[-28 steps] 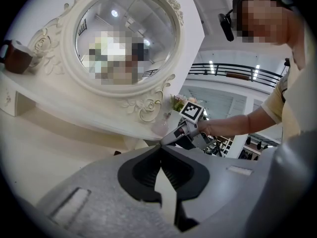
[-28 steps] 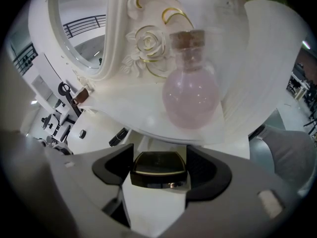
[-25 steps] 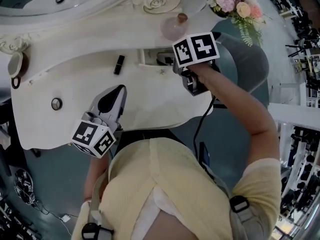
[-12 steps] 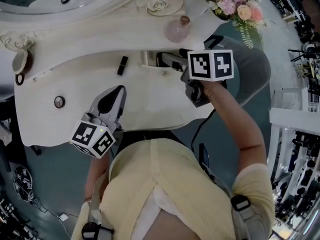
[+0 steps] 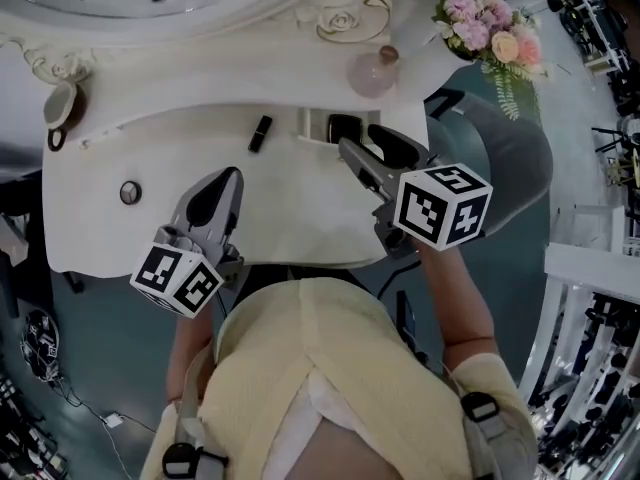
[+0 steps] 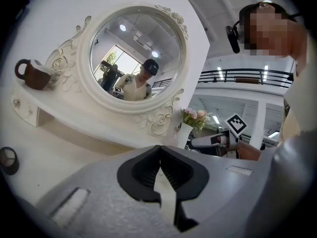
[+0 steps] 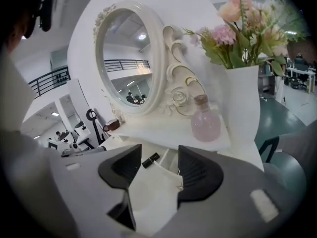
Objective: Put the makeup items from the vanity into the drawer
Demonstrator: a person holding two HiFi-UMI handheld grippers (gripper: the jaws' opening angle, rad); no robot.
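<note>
Working over the white desk (image 5: 290, 203), you have its curved front edge just ahead of your body, and the bare top between the two tools is the open room. The left tool (image 5: 229, 177) hangs over the left front of the desk, jaws together with nothing in them. The right tool (image 7: 159, 157) points down toward the back right. Its jaws are moderately apart and have just been closing, with nothing between them.

The open drawer (image 5: 312, 125) sits at the back right, just ahead of the right tool's tips, with a dark item (image 5: 346, 127) inside. The black lipstick (image 5: 260, 133) lies on the desk just left of the drawer, apart from both tools. A small round jar (image 5: 130, 192) sits near the left edge, left of the left tool.

Back edge, on the raised shelf under the mirror (image 6: 133, 58):
- brown mug (image 5: 62, 108) at far left
- pink perfume bottle (image 5: 372, 73) behind the drawer
- flowers (image 5: 485, 23) in a white vase (image 7: 242, 108) at the right corner

A grey chair (image 5: 505, 158) stands off the desk's right edge, beside your right arm.
</note>
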